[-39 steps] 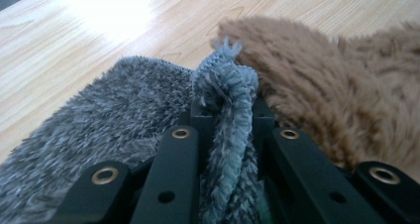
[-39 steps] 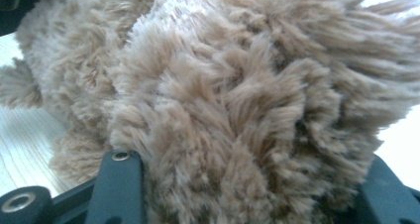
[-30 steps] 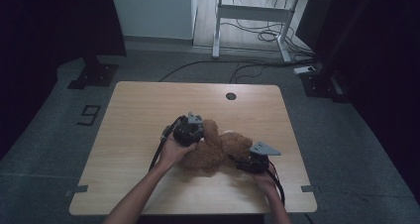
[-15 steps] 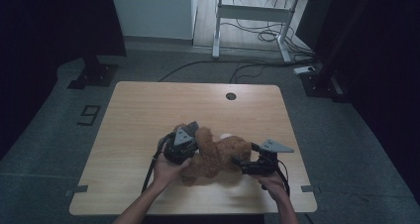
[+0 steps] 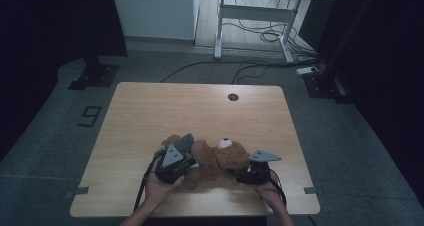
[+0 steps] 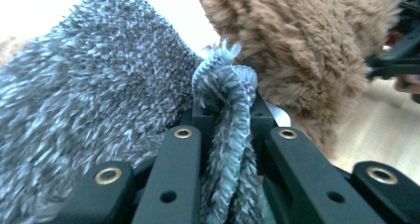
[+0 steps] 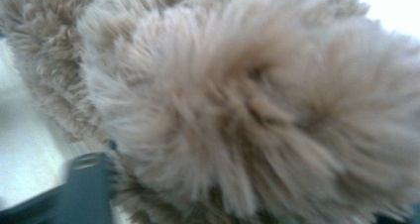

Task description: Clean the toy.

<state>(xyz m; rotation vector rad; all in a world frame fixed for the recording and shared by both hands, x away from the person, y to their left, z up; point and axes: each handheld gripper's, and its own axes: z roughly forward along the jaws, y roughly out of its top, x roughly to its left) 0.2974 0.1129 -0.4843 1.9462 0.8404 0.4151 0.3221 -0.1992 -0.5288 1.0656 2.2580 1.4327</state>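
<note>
Left tongs (image 6: 225,135): clamped on grey fuzzy cloth (image 6: 99,85) (a fold).
Right tongs (image 5: 239,176): against teddy bear (image 5: 220,158); grip unclear.
Bench (image 5: 200,106): carries bear.

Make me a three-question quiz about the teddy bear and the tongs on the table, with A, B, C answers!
1. Where does the teddy bear lie on the table?
A. by the far edge
B. near the person's edge, between the two tongs
C. on the floor

2. What colour is the fuzzy cloth next to the bear?
A. grey-blue
B. red
C. yellow

3. What are the left tongs doing?
A. hanging open in the air
B. lying alone on the table
C. pinching a fold of the fuzzy cloth

Answers:
1 B, the high view shows it low on the table, with the left tongs at one end and the right tongs at the other.
2 A, the left gripper view shows grey-blue pile.
3 C, a strip of cloth sits squeezed between the black jaws.
</note>
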